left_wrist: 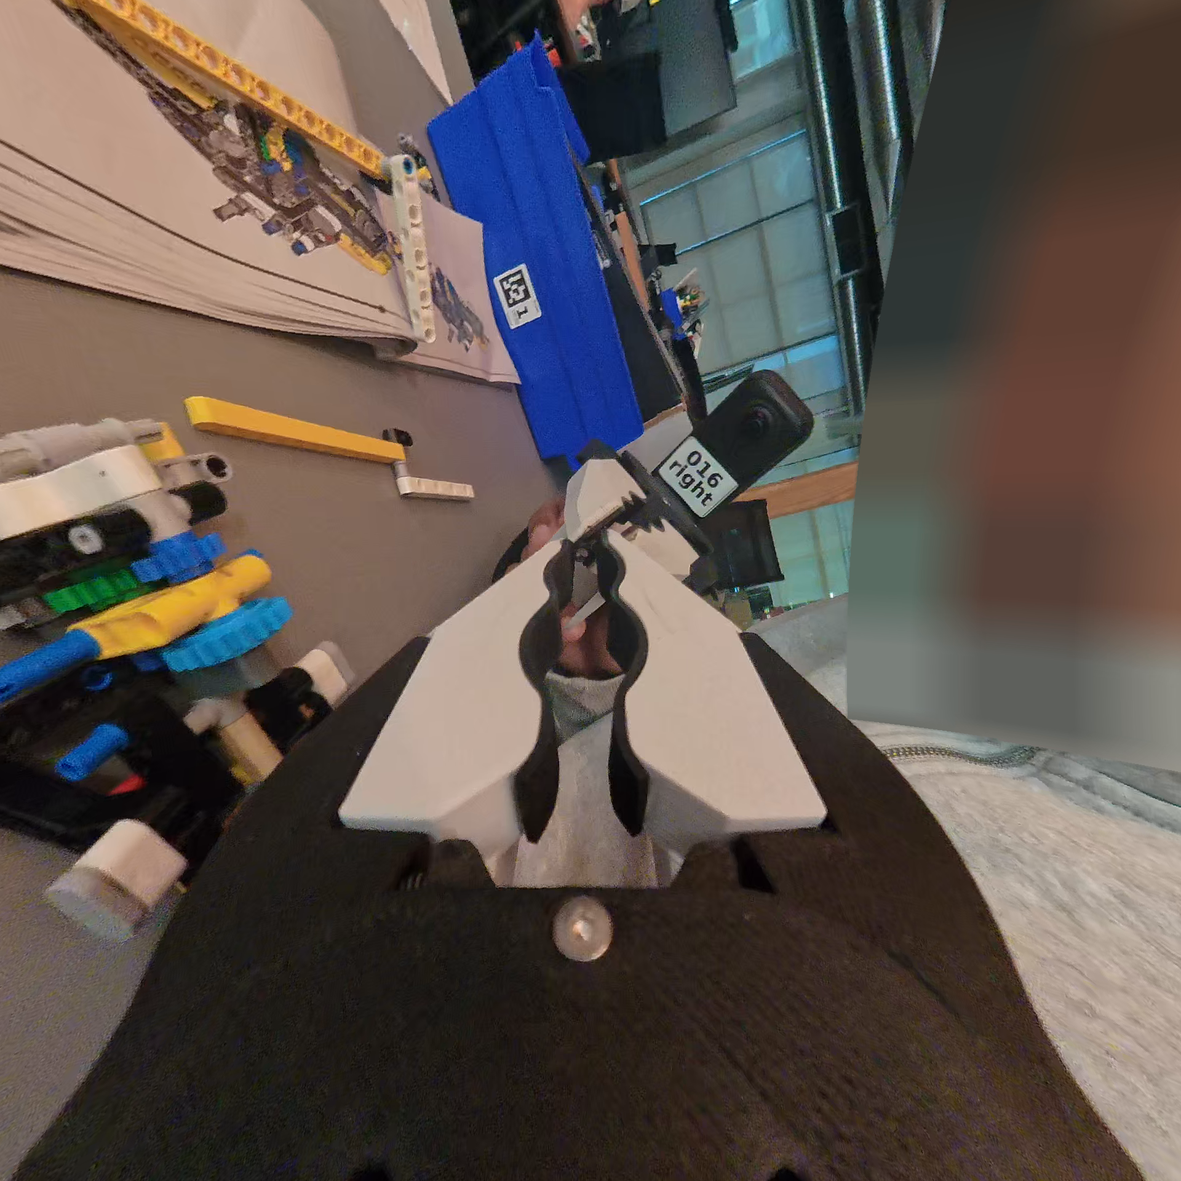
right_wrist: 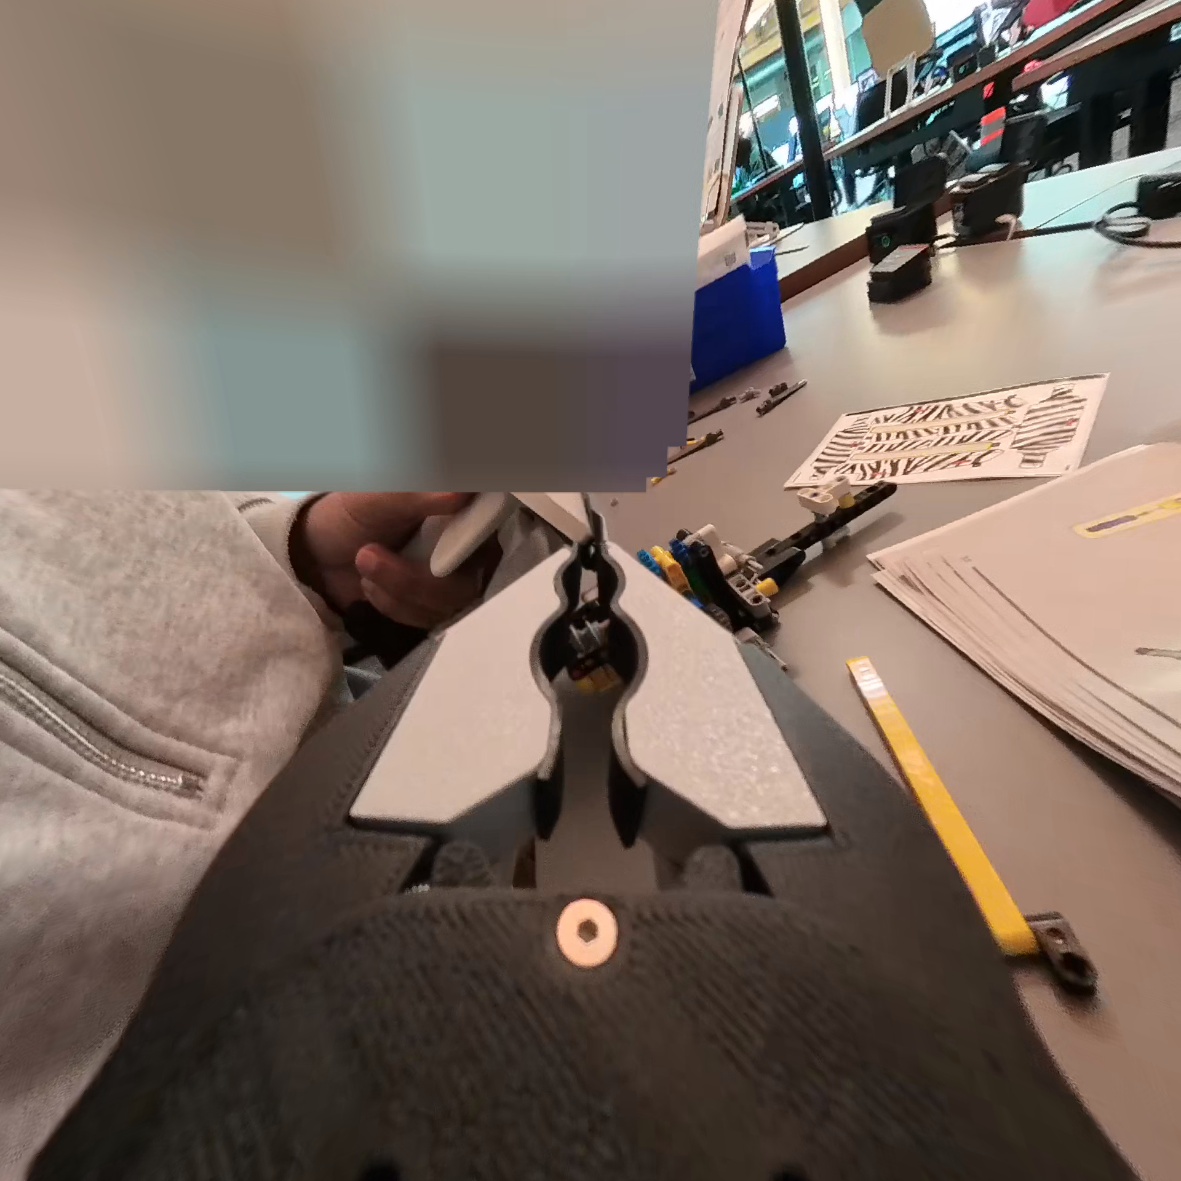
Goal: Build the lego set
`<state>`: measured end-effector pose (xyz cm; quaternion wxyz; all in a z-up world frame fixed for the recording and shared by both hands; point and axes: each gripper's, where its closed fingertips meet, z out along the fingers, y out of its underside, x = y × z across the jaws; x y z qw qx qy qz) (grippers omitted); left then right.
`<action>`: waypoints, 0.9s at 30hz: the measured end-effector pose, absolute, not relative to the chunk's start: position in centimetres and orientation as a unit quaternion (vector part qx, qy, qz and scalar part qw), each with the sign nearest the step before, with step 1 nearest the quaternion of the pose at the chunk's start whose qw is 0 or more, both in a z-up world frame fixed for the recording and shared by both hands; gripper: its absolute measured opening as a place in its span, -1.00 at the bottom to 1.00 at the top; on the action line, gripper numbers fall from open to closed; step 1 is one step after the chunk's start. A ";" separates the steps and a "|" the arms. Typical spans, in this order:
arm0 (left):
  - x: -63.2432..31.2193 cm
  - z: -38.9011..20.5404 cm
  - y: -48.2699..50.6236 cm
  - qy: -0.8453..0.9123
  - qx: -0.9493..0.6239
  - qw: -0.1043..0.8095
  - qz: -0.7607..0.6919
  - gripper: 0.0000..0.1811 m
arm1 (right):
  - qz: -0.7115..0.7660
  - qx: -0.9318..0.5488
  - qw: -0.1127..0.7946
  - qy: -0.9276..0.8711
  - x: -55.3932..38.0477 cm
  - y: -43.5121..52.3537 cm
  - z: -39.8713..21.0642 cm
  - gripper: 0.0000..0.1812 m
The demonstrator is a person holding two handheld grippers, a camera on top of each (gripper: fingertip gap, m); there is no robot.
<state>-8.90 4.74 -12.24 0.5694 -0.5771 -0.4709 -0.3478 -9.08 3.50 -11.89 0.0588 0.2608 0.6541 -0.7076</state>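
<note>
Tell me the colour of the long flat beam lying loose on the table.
Yellow. The beam shows best in the right wrist view, on the grey table.

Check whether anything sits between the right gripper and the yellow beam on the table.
Nothing visible does. The yellow beam lies on bare table to the right of the right gripper, with a black connector at its near end. The paper stack lies beyond the beam, not between.
</note>
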 end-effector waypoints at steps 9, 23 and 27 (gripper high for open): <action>-8.6 -13.8 3.4 -0.482 -0.568 0.543 -0.388 -0.95 | -0.645 0.167 -0.077 0.742 -8.7 2.2 -13.7 -0.98; -8.7 -14.1 2.6 -0.484 -0.539 0.539 -0.431 -0.97 | -0.595 0.051 -0.118 0.794 -8.1 1.8 -14.2 -0.77; -8.3 -13.9 3.2 -0.475 -0.544 0.534 -0.439 -0.97 | -0.603 0.050 -0.115 0.788 -8.3 1.7 -13.9 -0.80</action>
